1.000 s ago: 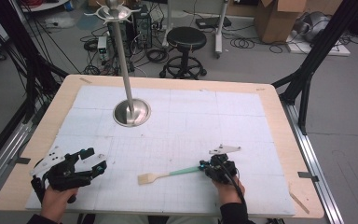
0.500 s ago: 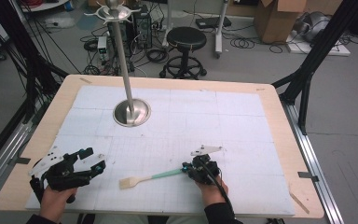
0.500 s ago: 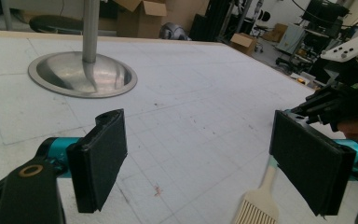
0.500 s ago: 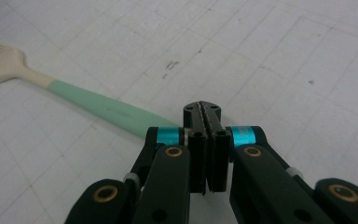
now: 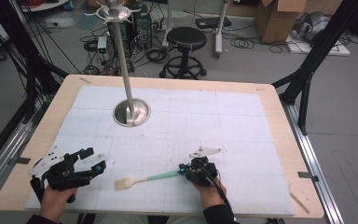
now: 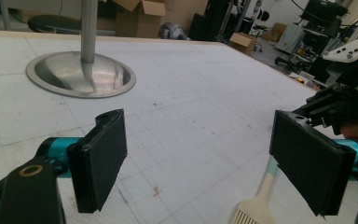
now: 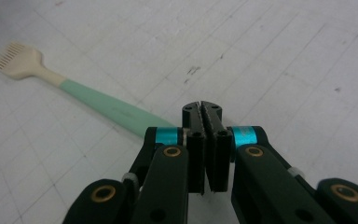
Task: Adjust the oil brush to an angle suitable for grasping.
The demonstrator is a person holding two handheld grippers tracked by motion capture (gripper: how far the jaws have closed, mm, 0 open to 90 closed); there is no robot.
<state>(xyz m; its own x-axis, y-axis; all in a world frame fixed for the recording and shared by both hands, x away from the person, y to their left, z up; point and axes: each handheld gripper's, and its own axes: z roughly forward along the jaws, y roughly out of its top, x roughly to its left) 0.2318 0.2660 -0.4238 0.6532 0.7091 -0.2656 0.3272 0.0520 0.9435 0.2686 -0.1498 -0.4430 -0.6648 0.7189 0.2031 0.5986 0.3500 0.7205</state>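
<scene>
Brush work looks under way: the right gripper (image 5: 182, 171) is squeezed tight on the green handle of a cream-headed pastry brush (image 5: 142, 179) lying on the white gridded mat (image 5: 242, 121). The left gripper (image 5: 95, 163) waits wide open nearby. Next, probably lift the brush carefully.

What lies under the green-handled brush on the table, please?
The brush lies flat on the white gridded mat that covers the wooden table. Its handle end disappears behind the right gripper, whose jaws are shut, so that end is hidden.
</scene>
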